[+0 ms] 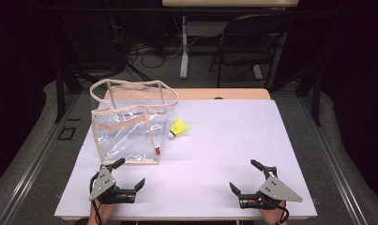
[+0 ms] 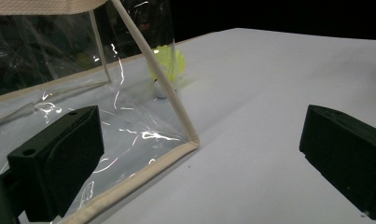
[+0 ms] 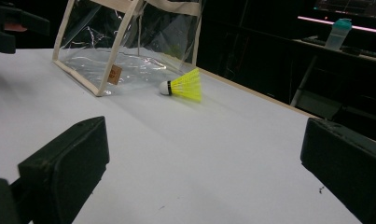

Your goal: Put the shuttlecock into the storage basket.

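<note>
Yellow shuttlecock (image 1: 179, 127) lies on tabletop (image 1: 233, 140) just right of clear plastic bag (image 1: 128, 124), toward far-left corner | left gripper (image 1: 129, 180) jaws wide, empty, at bag's near edge | right gripper (image 1: 245, 180) jaws wide, empty, near edge | tip: right takes the feather skirt lightly, left holds bag rim open.

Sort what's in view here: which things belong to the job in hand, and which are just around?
In the job:
- clear bag with beige trim, standing open on the table
- yellow shuttlecock, lying beside the bag
- left gripper, open, nearest the bag
- right gripper, open

Just around:
- white table
- black chair behind it
- bottle on a far desk
</note>
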The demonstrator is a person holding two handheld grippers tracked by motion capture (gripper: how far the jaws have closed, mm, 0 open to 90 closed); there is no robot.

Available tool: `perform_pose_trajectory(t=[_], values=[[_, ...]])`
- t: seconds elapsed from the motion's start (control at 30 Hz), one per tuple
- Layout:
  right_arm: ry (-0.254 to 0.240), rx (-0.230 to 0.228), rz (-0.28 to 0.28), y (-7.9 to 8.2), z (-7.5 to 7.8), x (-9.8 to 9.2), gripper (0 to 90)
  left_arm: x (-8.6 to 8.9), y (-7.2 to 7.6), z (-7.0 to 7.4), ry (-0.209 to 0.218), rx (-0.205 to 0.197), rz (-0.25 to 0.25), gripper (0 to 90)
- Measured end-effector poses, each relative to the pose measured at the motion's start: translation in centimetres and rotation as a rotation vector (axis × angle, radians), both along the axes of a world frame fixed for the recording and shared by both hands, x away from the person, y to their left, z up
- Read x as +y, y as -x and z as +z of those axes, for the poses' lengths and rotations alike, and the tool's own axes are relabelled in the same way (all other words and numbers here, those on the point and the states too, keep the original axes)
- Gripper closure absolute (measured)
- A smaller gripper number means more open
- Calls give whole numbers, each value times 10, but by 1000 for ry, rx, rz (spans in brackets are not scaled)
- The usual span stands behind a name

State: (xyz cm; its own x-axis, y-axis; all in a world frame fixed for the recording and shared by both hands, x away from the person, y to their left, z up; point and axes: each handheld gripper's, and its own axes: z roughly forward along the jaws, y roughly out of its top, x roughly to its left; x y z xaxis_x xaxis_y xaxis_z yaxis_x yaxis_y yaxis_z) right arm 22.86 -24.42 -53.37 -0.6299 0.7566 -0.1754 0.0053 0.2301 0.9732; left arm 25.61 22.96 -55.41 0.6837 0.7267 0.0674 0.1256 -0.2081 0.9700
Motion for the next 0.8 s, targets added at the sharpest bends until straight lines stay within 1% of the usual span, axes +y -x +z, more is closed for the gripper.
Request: perform_pose_trajectory(t=[0.23,0.27,0.33,0.37,0.43,0.53,0.6,0.73,0.8], values=[[0,10,7,-1,-1,0,10,0,-1,0,0,3,1,0],[1,21,11,-3,-1,0,10,-1,-1,-1,-2,8,-2,0],[-1,25,14,-4,-2,0,10,-2,-1,-1,-5,8,-3,0],[-1,34,18,-5,-2,1,10,-3,-1,-1,-7,9,-4,0],[12,58,25,-9,-3,2,8,-4,-2,-1,-10,11,-4,0],[21,68,33,-11,-4,4,4,-5,-1,-1,-13,7,-13,0],[42,78,34,-13,-3,8,2,-6,-1,-1,-16,5,-20,0],[47,90,31,-15,-1,10,0,-6,-1,-1,-22,12,-21,0],[58,117,32,-19,1,12,0,-5,0,-1,-19,6,-21,0]])
